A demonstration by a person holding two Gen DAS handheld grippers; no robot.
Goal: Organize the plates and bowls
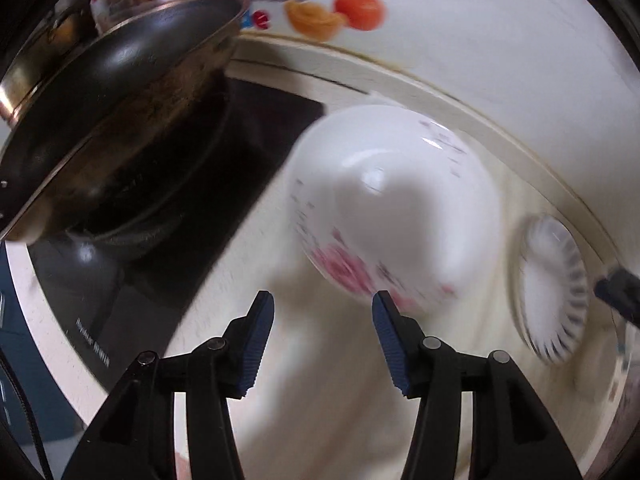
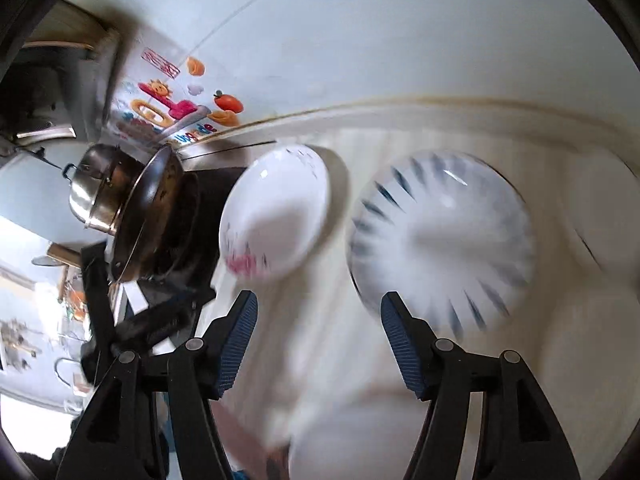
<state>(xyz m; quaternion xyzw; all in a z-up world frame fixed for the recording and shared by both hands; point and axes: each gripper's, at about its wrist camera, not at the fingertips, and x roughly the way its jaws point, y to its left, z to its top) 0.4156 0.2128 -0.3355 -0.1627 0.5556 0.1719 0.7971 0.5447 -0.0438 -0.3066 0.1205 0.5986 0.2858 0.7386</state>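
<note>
1. Both tools have their jaws apart, nothing between them: left tool [image 1: 323, 300], right tool [image 2: 319, 300].
2. Flowered bowl [image 1: 394, 204] sits on the desk [image 1: 328, 392], at 12 o'clock from your left tool, just beside the stove [image 1: 208, 184] and pan [image 1: 120, 92].
3. Blue-striped bowl [image 2: 440, 240] sits at 1 o'clock from your right tool, close to the flowered one.
4. Frames are blurred, so slow down before you pinch a rim.
5. Straddle the rim squarely; glazed ware will likely slip.
</note>
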